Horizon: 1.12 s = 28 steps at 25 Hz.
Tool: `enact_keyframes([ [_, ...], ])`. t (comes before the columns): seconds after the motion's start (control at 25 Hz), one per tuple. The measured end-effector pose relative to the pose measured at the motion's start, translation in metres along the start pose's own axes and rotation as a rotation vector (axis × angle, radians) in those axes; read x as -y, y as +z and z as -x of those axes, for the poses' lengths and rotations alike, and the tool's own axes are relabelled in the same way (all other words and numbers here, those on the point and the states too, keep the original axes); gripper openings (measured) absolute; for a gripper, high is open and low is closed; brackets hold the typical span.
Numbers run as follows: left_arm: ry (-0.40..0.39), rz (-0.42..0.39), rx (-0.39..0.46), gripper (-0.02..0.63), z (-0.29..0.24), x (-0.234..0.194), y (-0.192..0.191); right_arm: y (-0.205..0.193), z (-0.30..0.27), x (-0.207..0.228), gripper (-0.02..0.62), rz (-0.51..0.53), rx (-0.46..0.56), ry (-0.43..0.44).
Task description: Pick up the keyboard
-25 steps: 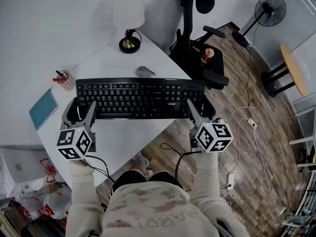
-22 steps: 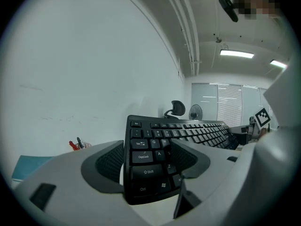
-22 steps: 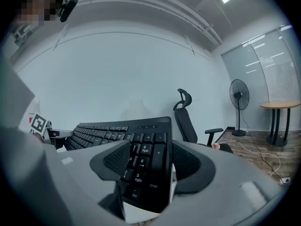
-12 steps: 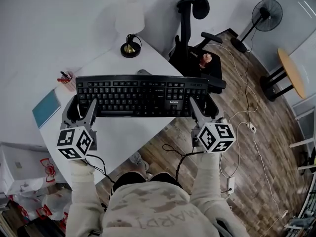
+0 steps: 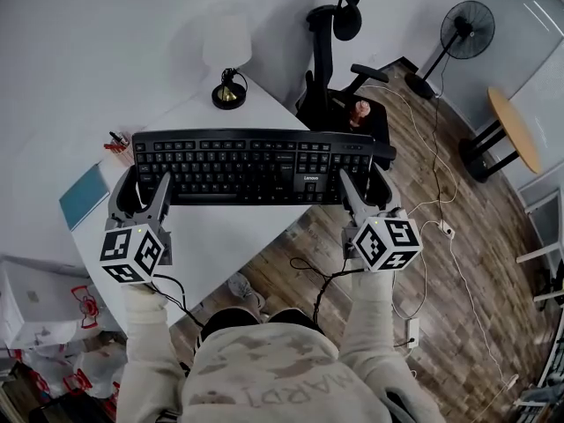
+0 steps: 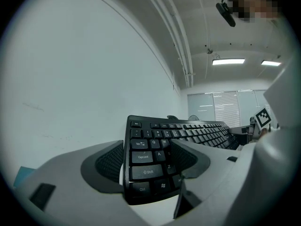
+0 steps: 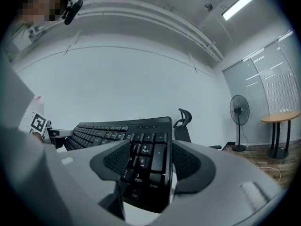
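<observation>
**Keyboard held up between two hand-held grippers**

A person, seen from above, holds a black keyboard [image 5: 251, 166] in the air over a white worktop [image 5: 220, 236]. The keyboard stretches sideways across the head view, with its right end reaching past the worktop's edge and over a black office chair [image 5: 339, 77].

The left hand-held gripper [image 5: 145, 188] is clamped on the keyboard's left end. In the left gripper view, its two ribbed pads [image 6: 112, 160] press on either side of the board, near the Shift and Ctrl keys. The right hand-held gripper [image 5: 363, 188] is clamped on the right end in the same way. In the right gripper view, its pads [image 7: 190, 163] squeeze the number-pad section.

Near the worktop's far corner stands a lamp [image 5: 227, 60] with a white shade. A teal notebook [image 5: 82, 196] lies by its left edge. A standing fan [image 5: 463, 29] and a round wooden table [image 5: 511, 130] stand on the wood floor at the right.
</observation>
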<state>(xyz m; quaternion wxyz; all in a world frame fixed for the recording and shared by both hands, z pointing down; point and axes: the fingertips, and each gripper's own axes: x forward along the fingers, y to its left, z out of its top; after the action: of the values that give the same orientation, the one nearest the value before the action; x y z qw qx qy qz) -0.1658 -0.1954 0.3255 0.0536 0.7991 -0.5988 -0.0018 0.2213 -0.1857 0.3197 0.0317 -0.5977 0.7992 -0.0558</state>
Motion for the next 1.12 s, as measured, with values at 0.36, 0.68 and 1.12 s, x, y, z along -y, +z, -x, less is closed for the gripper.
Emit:
enact_keyframes([
  [0.36,-0.011,-0.008,0.05,0.314,0.009,0.004,0.016,0.017,0.012,-0.007,0.287,0.019,0.04,-0.001],
  [0.68,-0.012,-0.016,0.086,0.314,0.016,0.007,0.028,0.028,0.019,-0.011,0.287,0.026,0.065,0.002],
  [1.12,-0.01,-0.019,0.13,0.314,0.032,0.018,0.044,0.045,0.035,-0.012,0.287,0.037,0.108,0.013],
])
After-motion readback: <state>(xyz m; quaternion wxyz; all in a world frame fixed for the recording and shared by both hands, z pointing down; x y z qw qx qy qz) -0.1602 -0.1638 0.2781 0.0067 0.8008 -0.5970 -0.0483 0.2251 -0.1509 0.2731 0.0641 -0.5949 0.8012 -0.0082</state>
